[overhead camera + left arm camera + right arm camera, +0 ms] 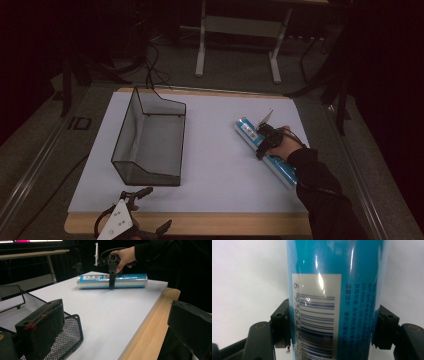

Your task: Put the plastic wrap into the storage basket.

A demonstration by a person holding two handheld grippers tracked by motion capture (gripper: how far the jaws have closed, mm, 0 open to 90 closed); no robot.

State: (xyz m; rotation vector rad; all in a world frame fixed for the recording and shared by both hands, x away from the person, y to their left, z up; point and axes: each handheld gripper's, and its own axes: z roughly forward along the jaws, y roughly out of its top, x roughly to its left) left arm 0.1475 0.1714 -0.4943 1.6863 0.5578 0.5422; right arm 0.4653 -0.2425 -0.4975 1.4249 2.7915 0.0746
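Blue tube (337, 290) lies flat — between right gripper's (332, 326) fingers (282, 325)

dim room, grey floor (235, 70); white-legged desk (239, 25)

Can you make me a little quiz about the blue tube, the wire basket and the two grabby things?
1. True or false: the blue tube lies inside the wire basket.
2. Which gripper has its jaws on either side of the tube? A) left gripper B) right gripper
3. Fill in: the tube lies on its ____ on the white table top.

Key: 1 false, it lies on the table, apart from the basket. 2 B. 3 side.
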